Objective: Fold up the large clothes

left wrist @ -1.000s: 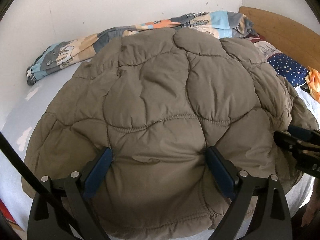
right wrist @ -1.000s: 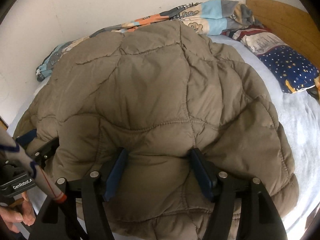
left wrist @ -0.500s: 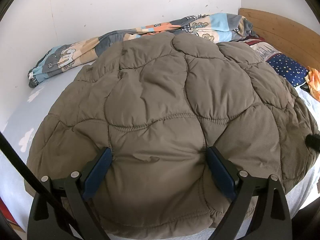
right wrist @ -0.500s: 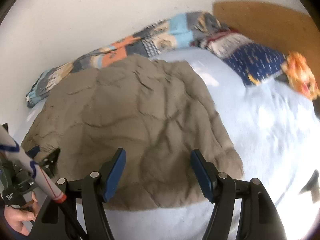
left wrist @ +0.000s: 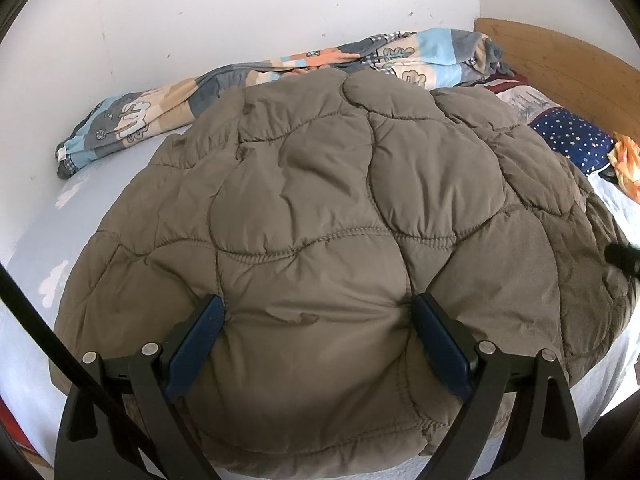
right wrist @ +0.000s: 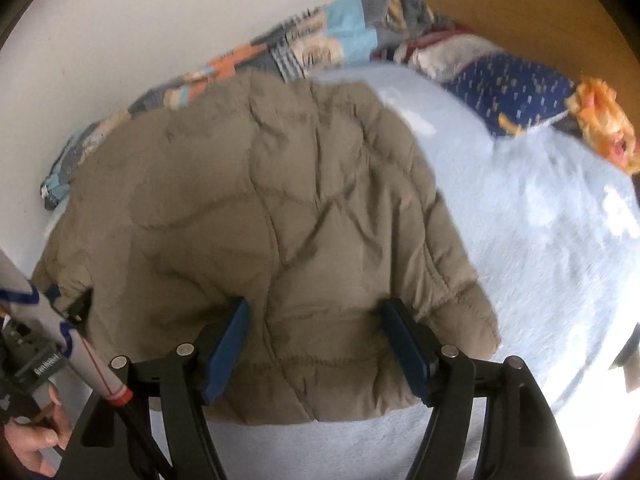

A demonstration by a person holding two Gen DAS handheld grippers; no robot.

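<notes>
1. The left gripper point(left wrist: 316, 344) has its blue pads pressed into a bulge of the brown quilted jacket point(left wrist: 320, 220), so it grips the near hem.
2. The right gripper point(right wrist: 316, 344) stands wide; its jaws have just been opening, with the jacket's near right corner between them but seemingly not pinched.
3. From both sets of fingers the jacket spreads toward 12 o'clock across the pale blue bed point(right wrist: 540, 240), long axis running away.
4. The left gripper is nearer, already on cloth; the patterned blanket point(left wrist: 160, 116) lies beyond at 11.
</notes>
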